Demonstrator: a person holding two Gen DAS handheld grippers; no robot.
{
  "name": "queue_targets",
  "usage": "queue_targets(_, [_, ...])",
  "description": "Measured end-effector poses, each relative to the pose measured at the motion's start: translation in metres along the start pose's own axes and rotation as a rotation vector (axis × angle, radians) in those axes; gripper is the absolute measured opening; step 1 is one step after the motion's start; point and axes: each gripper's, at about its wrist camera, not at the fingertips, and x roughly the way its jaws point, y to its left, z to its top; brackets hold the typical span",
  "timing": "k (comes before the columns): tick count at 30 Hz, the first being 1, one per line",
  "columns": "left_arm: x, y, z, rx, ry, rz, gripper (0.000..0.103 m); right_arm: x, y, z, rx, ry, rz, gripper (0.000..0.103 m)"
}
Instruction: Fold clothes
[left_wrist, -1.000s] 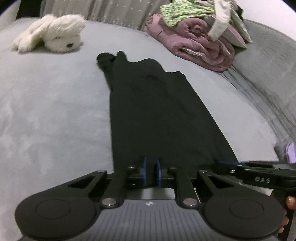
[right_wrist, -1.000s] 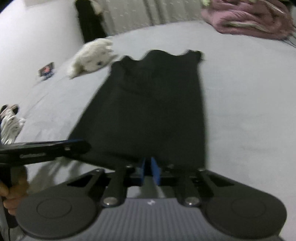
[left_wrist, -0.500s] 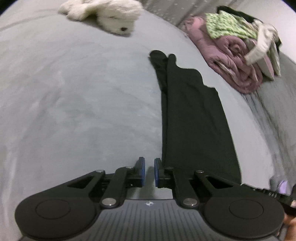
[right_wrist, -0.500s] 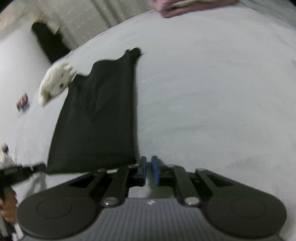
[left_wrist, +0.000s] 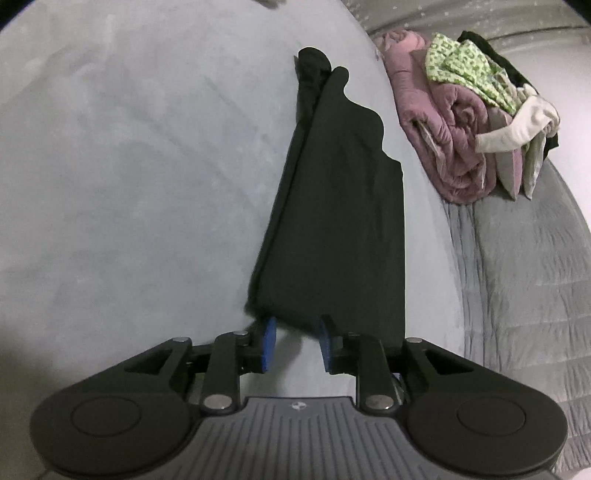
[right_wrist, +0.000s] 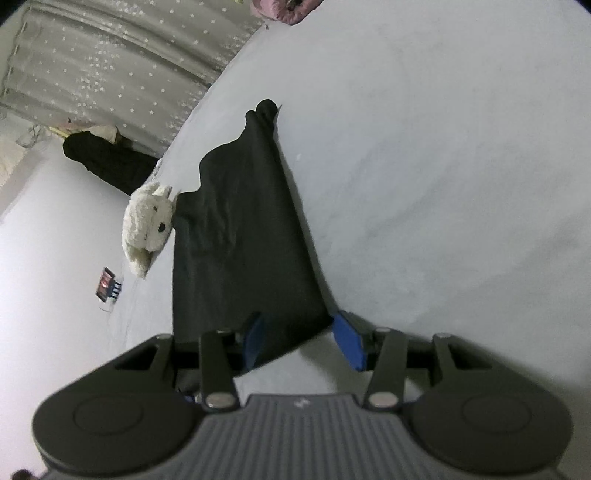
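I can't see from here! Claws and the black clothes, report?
Left claw open, right claw open. Black garment folded lengthwise on bed. Plush toy touches it.

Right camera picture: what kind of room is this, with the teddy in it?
Probably a bedroom: a wide grey bed, a white plush toy lying on it, and a star-patterned curtain behind.

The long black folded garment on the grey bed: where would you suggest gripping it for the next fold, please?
Probably the near hem corners of the long black folded garment: it lies flat and narrow, running away from both tools. Come in low from the near end, left gripper and right gripper, both open there already.
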Motion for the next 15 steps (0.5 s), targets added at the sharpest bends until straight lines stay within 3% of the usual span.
queue_targets(8, [0.008,0.008,0.007,-0.003,-0.063,-0.031,0.024,0.005,-0.001,-0.002,0.038,-0.033,0.019,0.042])
queue_targets(11, [0.010,0.008,0.008,0.003,-0.079,-0.028,0.024,0.005,-0.004,-0.003,0.060,-0.048,0.024,0.034])
queue_targets(15, [0.006,0.006,0.010,0.031,-0.118,-0.010,0.024,0.007,-0.007,-0.004,0.085,-0.063,0.040,0.032])
